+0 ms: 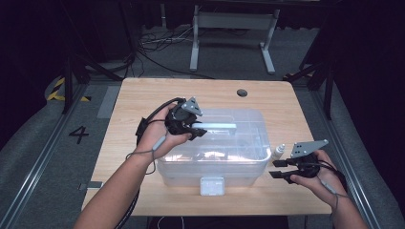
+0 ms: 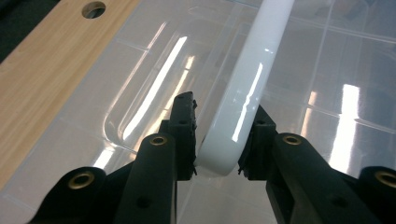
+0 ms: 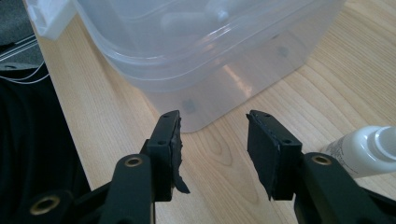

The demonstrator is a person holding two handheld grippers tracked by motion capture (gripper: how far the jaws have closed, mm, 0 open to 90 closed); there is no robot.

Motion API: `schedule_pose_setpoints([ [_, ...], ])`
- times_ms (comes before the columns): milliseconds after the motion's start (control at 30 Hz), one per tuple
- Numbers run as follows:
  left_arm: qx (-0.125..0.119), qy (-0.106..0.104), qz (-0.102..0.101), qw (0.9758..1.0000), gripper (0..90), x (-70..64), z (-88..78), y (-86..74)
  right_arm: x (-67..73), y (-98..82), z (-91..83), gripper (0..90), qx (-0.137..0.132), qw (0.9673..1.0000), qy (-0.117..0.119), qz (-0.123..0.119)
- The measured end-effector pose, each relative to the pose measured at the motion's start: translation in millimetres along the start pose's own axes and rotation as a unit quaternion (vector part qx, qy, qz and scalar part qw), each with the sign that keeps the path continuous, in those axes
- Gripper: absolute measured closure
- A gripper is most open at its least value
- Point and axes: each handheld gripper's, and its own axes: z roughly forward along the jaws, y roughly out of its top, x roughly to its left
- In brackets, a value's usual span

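Observation:
A clear plastic box [image 1: 210, 164] with its lid [image 2: 140, 74] on stands in the middle of the wooden table [image 1: 143, 95]. A white handle [image 1: 217, 126] lies along the top of the lid. My left gripper [image 1: 198, 132] reaches over the lid from the left, and its pads press on either side of the end of the white handle [image 2: 247, 93]. My right gripper [image 1: 276, 169] hovers low at the box's right front corner, open, with nothing between its fingers. In the right gripper view, my right gripper [image 3: 212, 140] points at the wall of the box [image 3: 210, 60].
A small white bottle [image 1: 279, 151] stands on the table between the box and the right hand; it lies just right of the jaws as the bottle [image 3: 364, 149]. A white latch [image 1: 212, 185] sits at the box's front. A round hole [image 1: 242, 92] marks the table's far side.

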Motion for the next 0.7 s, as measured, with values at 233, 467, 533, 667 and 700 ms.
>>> schedule_pose_setpoints([
  [233, 0.016, 0.01, -0.011, 0.9998, 71.7, 1.6, -0.4, 5.9, 2.0, 0.9, -3.7, 57.0, -0.007, 1.0, -0.003, -0.004],
  [467, 0.011, 0.017, -0.02, 0.9996, 71.8, 9.3, -5.5, 13.6, 4.5, 1.4, -10.0, 59.2, -0.02, 0.9998, -0.006, -0.002],
  [533, 0.009, 0.018, -0.023, 0.9995, 71.8, 11.8, -6.2, 15.4, 5.2, 1.6, -11.3, 60.4, -0.023, 0.9997, -0.008, -0.001],
  [667, 0.011, 0.017, -0.029, 0.9994, 71.6, 18.6, -7.9, 20.9, 8.6, 3.6, -17.3, 63.2, -0.043, 0.999, -0.01, -0.003],
  [700, 0.013, 0.016, -0.031, 0.9993, 71.5, 20.4, -8.5, 22.3, 9.2, 3.9, -18.6, 63.9, -0.046, 0.9989, -0.009, -0.003],
])
